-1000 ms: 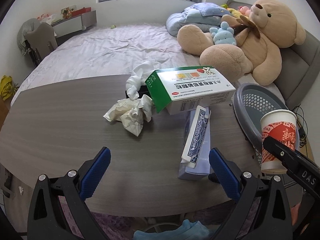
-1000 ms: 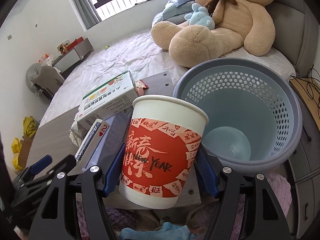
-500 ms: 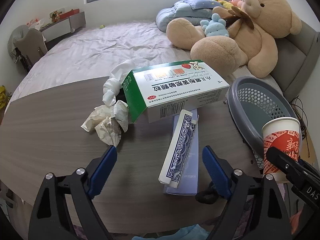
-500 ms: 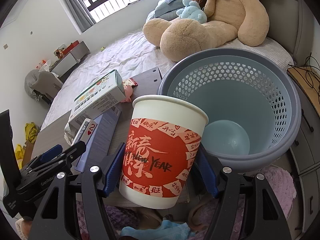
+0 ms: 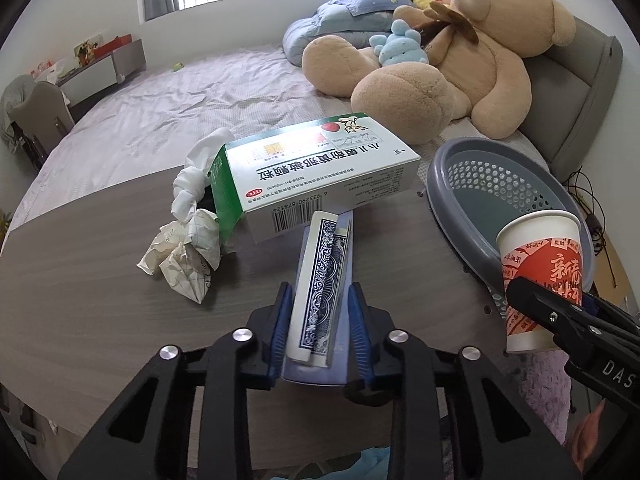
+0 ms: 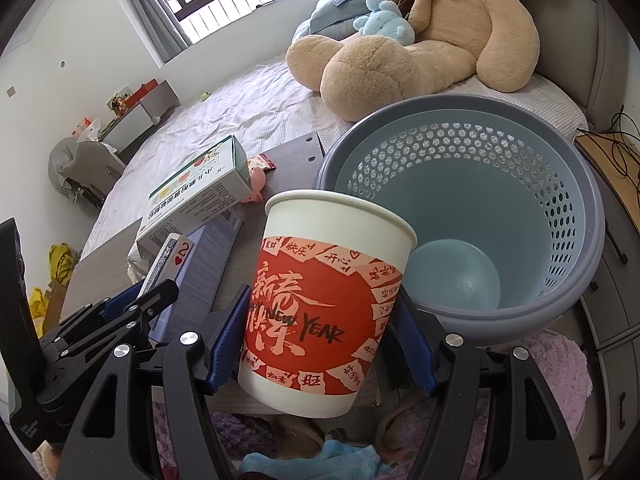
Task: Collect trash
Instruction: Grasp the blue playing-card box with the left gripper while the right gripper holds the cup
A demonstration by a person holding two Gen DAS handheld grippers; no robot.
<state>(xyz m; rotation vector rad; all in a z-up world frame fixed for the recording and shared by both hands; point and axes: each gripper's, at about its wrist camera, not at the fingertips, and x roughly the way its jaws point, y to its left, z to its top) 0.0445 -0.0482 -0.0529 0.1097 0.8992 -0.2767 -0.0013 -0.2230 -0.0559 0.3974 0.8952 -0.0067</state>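
My left gripper (image 5: pixel 320 320) is shut on a playing-card deck (image 5: pixel 320 280) and the pale blue box (image 5: pixel 316 372) under it, on the wooden table (image 5: pixel 100 300). A green-and-white medicine box (image 5: pixel 320 168) lies behind, with crumpled paper (image 5: pixel 184 256) and a white tissue (image 5: pixel 196 176) to its left. My right gripper (image 6: pixel 320 320) is shut on a red-and-white paper cup (image 6: pixel 324 300), held upright beside the empty grey-blue basket (image 6: pixel 560 292). The cup also shows in the left wrist view (image 5: pixel 540 272), in front of the basket (image 5: pixel 452 168).
A bed (image 5: pixel 180 100) with a big teddy bear (image 5: pixel 460 60) lies beyond the table. A small pink toy (image 6: pixel 256 184) and a red wrapper (image 6: pixel 266 162) sit behind the medicine box. The left gripper shows in the right wrist view (image 6: pixel 156 292).
My left gripper moved forward and closed on the card deck and blue box. My right gripper carried the cup nearer the basket and tilted slightly.
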